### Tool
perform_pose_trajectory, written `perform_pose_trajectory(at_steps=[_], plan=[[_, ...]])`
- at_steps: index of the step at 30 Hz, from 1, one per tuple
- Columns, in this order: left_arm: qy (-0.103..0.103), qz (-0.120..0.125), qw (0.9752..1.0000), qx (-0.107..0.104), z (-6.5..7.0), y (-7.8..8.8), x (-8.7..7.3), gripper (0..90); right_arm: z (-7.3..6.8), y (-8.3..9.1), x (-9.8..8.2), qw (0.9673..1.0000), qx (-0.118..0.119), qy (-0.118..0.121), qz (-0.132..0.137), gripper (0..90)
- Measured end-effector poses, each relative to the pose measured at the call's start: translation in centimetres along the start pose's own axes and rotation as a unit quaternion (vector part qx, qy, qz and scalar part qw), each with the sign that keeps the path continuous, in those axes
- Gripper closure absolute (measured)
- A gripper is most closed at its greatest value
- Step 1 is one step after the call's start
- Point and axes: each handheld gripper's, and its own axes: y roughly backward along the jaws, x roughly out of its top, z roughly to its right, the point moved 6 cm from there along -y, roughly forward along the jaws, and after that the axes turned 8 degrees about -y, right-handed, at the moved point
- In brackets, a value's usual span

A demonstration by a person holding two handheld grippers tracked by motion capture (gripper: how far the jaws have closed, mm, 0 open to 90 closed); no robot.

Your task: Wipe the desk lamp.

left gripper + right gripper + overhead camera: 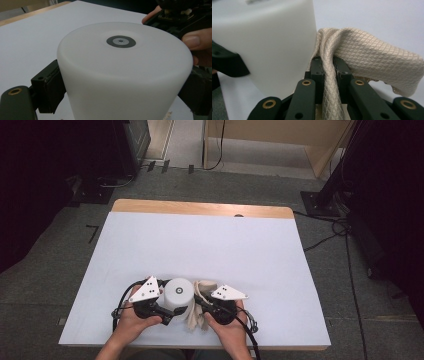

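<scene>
Left tool [169,307] clamps the white cylinder [179,293] (steadying it near the counter's [200,245] front edge); right tool [199,301] pinches a beige quilted cloth [372,57] against its side, apparently to wipe it.

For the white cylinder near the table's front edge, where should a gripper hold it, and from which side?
Across the white cylinder's round side wall, partway up, approaching level from its left. It stands upright with a flat top and smooth straight walls, and the cloth crowds its right. The left gripper clamps it just so.
</scene>
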Motion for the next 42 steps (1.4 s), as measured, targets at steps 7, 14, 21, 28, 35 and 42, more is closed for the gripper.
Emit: perform_pose_trajectory(at_steps=[7,14,21,28,35,42], plan=[[0.025,0.018,0.9995,-0.005,-0.4,0.2,-0.4,8.8,-1.5,1.8,2.5,0.9988,0.018,0.017,0.042,80.8],[0.022,0.015,0.9996,-0.007,-0.3,0.3,-0.5,8.8,-2.5,2.8,3.7,0.9969,0.025,0.036,0.065,80.5],[0.020,0.012,0.9997,-0.006,-0.3,0.5,-0.5,8.7,-1.8,1.7,2.2,0.9992,0.021,0.016,0.030,80.3],[0.007,0.005,1.0000,0.002,0.0,0.3,-0.4,8.8,-0.3,-0.2,-0.5,0.9995,-0.004,-0.007,-0.031,80.5],[-0.021,0.018,0.9985,0.047,-0.5,-0.1,-0.1,8.8,-0.1,-0.1,0.1,0.9996,0.000,-0.010,-0.027,80.0],[-0.019,0.021,0.9982,0.053,-0.7,-0.3,-0.6,8.8,0.2,-0.5,-0.4,0.9989,-0.006,-0.014,-0.044,79.5]])
